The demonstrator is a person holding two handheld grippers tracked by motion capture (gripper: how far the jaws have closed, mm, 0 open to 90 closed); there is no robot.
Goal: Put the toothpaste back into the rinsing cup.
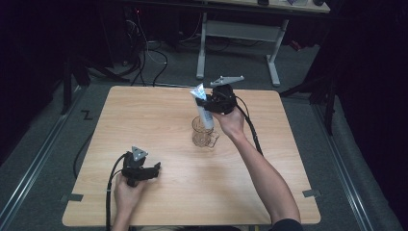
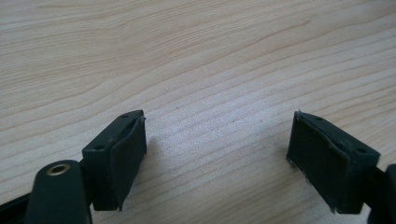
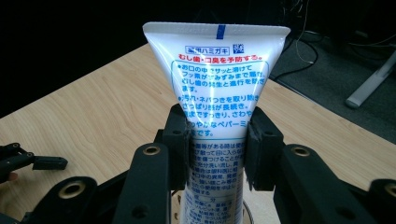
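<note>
Black two-jaw tools (image 1: 156,169), brass-ringed screw holes, grey three-cornered top plates, black trailing cables; dark sleeve.

Left claw (image 1: 155,169) low at 7 o'clock, jaws spread wide, nothing between them, pointing toward 3 o'clock. Right claw (image 1: 206,105) raised near 12 o'clock, forearm stretched from 5 o'clock, jaws clamped, pointing toward 9 o'clock.

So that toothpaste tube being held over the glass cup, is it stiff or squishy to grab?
Probably squishy: the right gripper has its pads pressed into the toothpaste tube at mid-body. Its glossy skin looks a little slippery. Standing in the clear cup, it would likely lean.
</note>
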